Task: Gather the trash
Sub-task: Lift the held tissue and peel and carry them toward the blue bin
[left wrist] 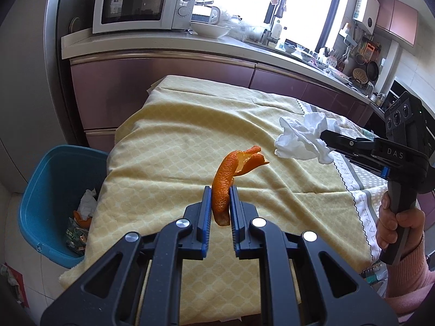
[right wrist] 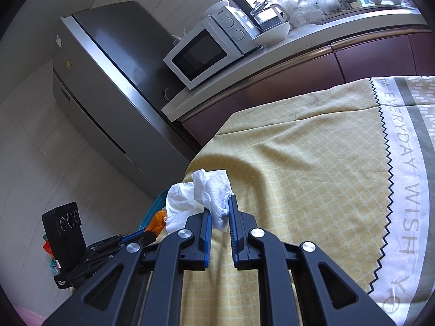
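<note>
My left gripper (left wrist: 220,195) is shut on a curled strip of orange peel (left wrist: 225,179), held above the yellow tablecloth (left wrist: 168,141). To its right, my right gripper (left wrist: 323,135) is shut on a crumpled white tissue (left wrist: 301,135); a hand in a pink sleeve (left wrist: 399,225) grips its handle. In the right wrist view the tissue (right wrist: 206,198) sits between the blue pads of the right gripper (right wrist: 219,209), over the table's left edge. The left gripper (right wrist: 144,235) with the orange peel (right wrist: 157,221) shows low on the left there. A blue bin (left wrist: 49,184) stands on the floor left of the table.
The bin holds a tissue, orange peel and a wrapper. Behind the table runs a counter (left wrist: 163,43) with a white microwave (left wrist: 144,5), a bowl and dishes. A grey fridge (right wrist: 108,95) stands left of the counter. A white printed cloth (right wrist: 407,163) covers the table's right part.
</note>
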